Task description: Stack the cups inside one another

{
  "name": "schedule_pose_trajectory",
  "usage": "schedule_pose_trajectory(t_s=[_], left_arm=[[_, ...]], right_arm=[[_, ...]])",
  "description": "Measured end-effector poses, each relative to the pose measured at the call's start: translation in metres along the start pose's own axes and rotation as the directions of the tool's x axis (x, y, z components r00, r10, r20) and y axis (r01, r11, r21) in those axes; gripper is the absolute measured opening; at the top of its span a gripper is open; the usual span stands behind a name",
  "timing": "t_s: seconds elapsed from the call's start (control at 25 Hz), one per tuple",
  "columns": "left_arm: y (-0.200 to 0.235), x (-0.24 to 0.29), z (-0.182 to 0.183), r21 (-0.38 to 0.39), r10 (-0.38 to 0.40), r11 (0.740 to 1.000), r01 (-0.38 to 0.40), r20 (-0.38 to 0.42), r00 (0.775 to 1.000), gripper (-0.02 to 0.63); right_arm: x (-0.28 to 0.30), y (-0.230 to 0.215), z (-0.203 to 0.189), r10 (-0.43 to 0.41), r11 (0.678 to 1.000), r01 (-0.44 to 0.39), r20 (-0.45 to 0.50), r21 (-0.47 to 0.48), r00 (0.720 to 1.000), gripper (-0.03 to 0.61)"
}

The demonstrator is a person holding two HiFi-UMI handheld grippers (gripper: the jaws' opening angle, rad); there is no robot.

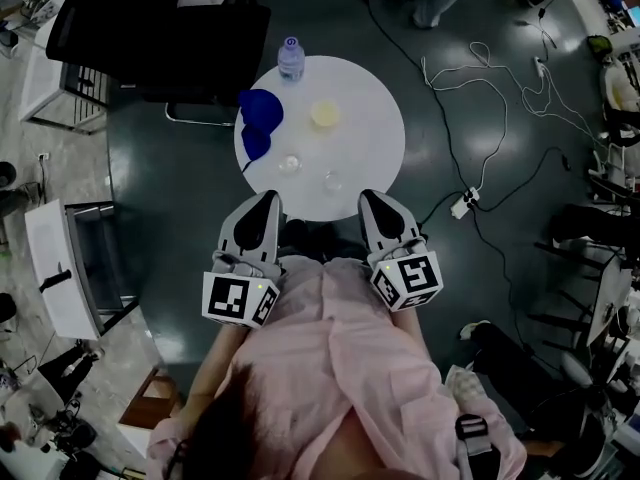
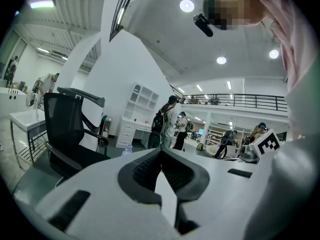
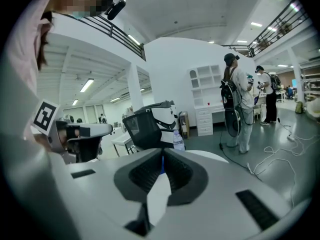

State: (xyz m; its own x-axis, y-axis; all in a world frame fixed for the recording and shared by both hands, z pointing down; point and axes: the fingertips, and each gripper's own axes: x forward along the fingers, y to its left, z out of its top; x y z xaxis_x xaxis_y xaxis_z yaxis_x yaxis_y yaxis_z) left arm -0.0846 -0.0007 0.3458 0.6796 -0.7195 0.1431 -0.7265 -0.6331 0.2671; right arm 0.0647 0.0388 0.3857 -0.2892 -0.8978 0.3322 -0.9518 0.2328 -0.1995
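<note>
Pink shirt [image 1: 350, 368] fills the bottom of the head view, worn by a person seen from above. Both hands hold grippers side by side at the near edge of a round white table [image 1: 370, 138]. The left gripper [image 1: 268, 201] and the right gripper [image 1: 372, 201] both have their jaws pressed together and carry nothing. The cups stand apart on the tabletop, none nested: a large blue cup [image 1: 262, 110] touching a small blue cup [image 1: 256, 144], a pale yellow cup [image 1: 325, 114] near the middle, and nearer the grippers a left clear cup [image 1: 290, 164] and a right clear cup [image 1: 332, 180]. A water bottle [image 1: 290, 58] stands at the far edge. A black chair [image 1: 160, 28] sits beyond the table.

Left gripper view: the left gripper [image 2: 161, 153] has its jaw tips meeting, with nothing between them. Beyond are the chair [image 2: 70, 134] and the bottle [image 2: 127, 150].

Right gripper view: the right gripper [image 3: 162, 158] is likewise closed and empty, with the bottle [image 3: 178, 140] and chair [image 3: 147, 126] behind.
</note>
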Motion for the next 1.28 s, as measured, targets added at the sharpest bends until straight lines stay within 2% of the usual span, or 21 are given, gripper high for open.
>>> schedule_pose_trajectory(t_s=[0.28,0.52,0.84,1.12,1.28], left_arm=[[0.004,0.001,0.000,-0.002,0.029,1.000,-0.029,0.003,1.000,0.018],[0.000,0.012,0.004,-0.014,0.065,0.998,-0.064,0.029,0.997,0.018],[-0.018,0.024,0.004,-0.002,0.067,0.998,-0.067,0.028,0.997,0.017],[-0.022,0.023,0.002,-0.014,0.081,0.997,-0.080,0.026,0.996,0.018],[-0.023,0.024,0.000,-0.022,0.064,0.998,-0.064,0.019,0.998,0.018]], right_arm=[[0.008,-0.003,0.001,0.027,1.000,-0.027,0.000,0.011,1.000,0.032],[0.012,-0.013,0.008,0.064,0.998,-0.064,-0.011,-0.019,0.998,0.032],[0.009,-0.032,0.015,0.078,0.997,-0.079,-0.026,-0.022,0.997,0.032],[0.005,-0.032,0.014,0.092,0.995,-0.093,-0.033,-0.028,0.995,0.032],[0.004,-0.029,0.012,0.092,0.995,-0.093,-0.033,-0.026,0.995,0.032]])
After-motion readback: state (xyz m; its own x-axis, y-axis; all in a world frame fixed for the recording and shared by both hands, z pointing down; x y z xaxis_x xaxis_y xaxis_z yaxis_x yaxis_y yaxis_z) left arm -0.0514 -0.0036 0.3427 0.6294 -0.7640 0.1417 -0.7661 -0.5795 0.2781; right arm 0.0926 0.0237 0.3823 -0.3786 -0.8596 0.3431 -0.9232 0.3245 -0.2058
